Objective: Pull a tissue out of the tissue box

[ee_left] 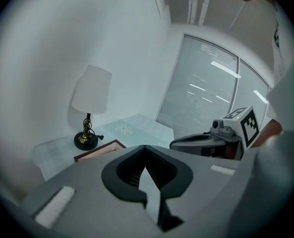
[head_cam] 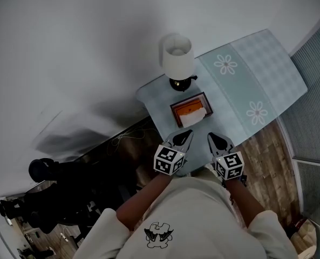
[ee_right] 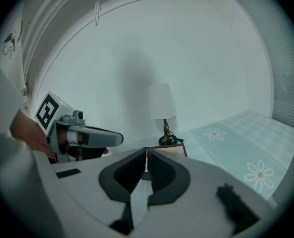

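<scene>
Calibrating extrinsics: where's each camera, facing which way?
Head view: on person's head, steeply down at table, tissue box, lamp; forearms, left hand-held gripper, right hand-held gripper show.
Left gripper view: rides that hand-held gripper, faces along shut jaws to lamp, blinds; right one at right.
Right gripper view: rides that hand-held gripper, faces lamp, table; left one at left.
Shared: all see lamp, tissue box.
</scene>
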Demonstrator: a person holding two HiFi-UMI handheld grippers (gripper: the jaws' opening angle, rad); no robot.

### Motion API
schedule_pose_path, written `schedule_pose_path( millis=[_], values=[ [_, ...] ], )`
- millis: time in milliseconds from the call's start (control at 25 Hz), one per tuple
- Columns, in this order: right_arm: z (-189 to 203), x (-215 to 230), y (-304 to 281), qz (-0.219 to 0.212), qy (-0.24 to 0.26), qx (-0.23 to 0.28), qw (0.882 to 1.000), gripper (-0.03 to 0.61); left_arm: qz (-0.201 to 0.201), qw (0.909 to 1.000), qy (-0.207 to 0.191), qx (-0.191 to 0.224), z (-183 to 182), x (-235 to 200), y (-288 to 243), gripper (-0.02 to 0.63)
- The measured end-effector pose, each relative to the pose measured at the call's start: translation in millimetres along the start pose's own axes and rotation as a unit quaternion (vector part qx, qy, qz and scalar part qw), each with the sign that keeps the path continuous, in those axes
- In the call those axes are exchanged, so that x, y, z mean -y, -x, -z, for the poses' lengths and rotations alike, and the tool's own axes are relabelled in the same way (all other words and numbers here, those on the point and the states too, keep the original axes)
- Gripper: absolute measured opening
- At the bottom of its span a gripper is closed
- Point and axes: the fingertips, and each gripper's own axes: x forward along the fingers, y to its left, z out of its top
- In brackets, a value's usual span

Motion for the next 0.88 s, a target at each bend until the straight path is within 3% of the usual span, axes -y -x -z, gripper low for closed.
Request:
schedule_pose_path(
  millis=[280, 400, 680, 880],
  values=[
    [6, 14, -27, 0.009, 0.009, -0.025, 1.000, 0.015, -0.006, 0.9998, 0.010, -0.016, 13, -21, -16, 0.006],
    [18, 24, -42, 0.012, 0.006, -0.047, 0.999, 0.066, -0.019, 0.9991, 0.024, -0.028, 19, -39, -30, 0.006],
    [43, 47, -76, 0.027, 0.004, -0.088, 0.996, 0.075, -0.026, 0.9983, 0.008, -0.052, 28, -61, -66, 0.006],
    [59, 59, -101, 0.030, -0.006, -0.116, 0.993, 0.106, -0.032, 0.9966, 0.020, -0.073, 41, -77, -80, 0.006]
  ],
)
